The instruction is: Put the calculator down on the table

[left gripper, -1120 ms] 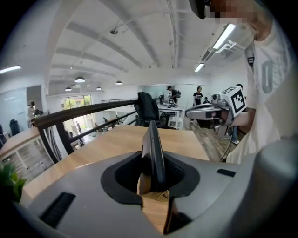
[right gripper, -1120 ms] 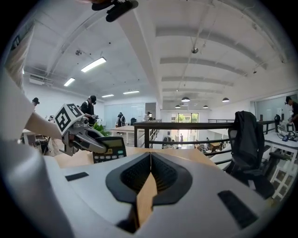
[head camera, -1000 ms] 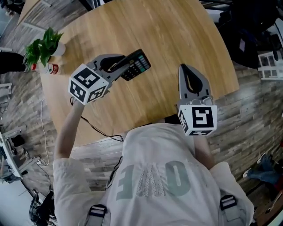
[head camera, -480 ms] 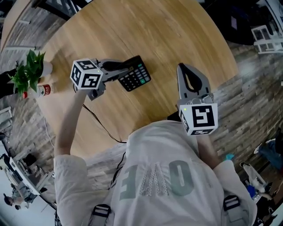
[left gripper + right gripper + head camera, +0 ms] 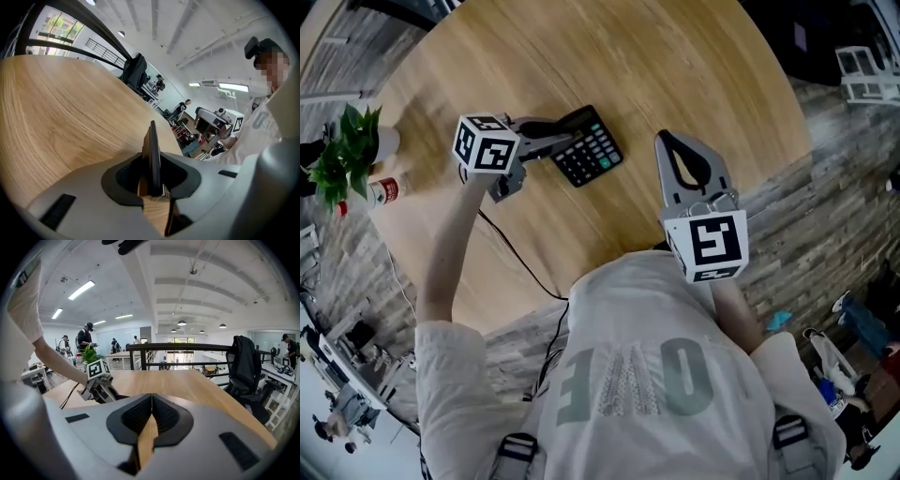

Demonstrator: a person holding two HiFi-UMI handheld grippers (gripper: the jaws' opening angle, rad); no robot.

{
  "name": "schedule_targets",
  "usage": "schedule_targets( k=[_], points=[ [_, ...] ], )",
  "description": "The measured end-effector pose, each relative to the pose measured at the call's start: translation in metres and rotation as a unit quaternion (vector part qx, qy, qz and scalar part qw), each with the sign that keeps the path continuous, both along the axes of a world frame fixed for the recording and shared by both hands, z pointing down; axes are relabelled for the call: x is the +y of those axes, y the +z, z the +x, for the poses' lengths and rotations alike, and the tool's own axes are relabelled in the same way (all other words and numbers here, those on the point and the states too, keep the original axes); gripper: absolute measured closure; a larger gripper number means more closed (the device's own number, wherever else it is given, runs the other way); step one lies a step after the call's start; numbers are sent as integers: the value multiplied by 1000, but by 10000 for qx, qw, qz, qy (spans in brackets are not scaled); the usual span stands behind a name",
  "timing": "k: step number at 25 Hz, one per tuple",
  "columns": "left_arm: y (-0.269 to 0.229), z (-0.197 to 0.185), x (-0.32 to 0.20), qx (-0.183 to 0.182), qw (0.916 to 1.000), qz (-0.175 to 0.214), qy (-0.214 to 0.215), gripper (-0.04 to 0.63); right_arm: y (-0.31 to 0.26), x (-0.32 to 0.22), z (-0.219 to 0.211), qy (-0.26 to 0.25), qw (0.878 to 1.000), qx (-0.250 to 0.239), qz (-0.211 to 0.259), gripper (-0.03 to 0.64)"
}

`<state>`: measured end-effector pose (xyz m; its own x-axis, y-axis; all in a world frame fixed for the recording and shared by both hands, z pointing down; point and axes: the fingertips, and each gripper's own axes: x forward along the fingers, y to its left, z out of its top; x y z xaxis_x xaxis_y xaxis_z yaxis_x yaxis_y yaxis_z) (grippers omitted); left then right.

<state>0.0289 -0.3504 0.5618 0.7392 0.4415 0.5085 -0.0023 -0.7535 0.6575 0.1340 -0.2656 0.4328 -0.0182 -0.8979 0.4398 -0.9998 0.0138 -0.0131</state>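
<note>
Round wooden table [image 5: 694,66]: serving as the receiving surface.
Calculator [image 5: 592,150]: lying keys-up, low over or on the table (contact unclear), with its near edge being pinched.
Left gripper [image 5: 551,145]: clamping that edge, with the arm reaching out and angling downward, probably to place it flat.
Right gripper [image 5: 669,141]: hovering closed and empty alongside.

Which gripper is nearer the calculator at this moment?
Left. The left gripper is clamped on the edge of the calculator; the right gripper, jaws together and empty, hangs apart, to its right in the head view.
</note>
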Motion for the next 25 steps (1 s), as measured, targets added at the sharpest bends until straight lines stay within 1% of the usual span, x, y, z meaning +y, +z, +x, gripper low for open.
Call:
schedule_targets(
  k=[2,11,15,20,25],
  points=[
    [5,-1,-2,-8,10000,-25,-63,489,3,-2,-4,-77,10000,-22,-51,597],
    [18,-1,-11,-85,9996,251,-130,489,11,-11,-19,-391,9991,15,-169,597],
    [20,0,-11,-146,9984,515,-161,486,12,-12,-22,-469,9987,32,-172,597],
    [24,-1,-15,-238,9955,871,-293,465,9,-11,-24,-529,9985,57,-141,597],
    [23,-2,-19,-266,9874,1511,-385,434,5,-6,-21,-558,9983,104,-103,597]
  ],
)
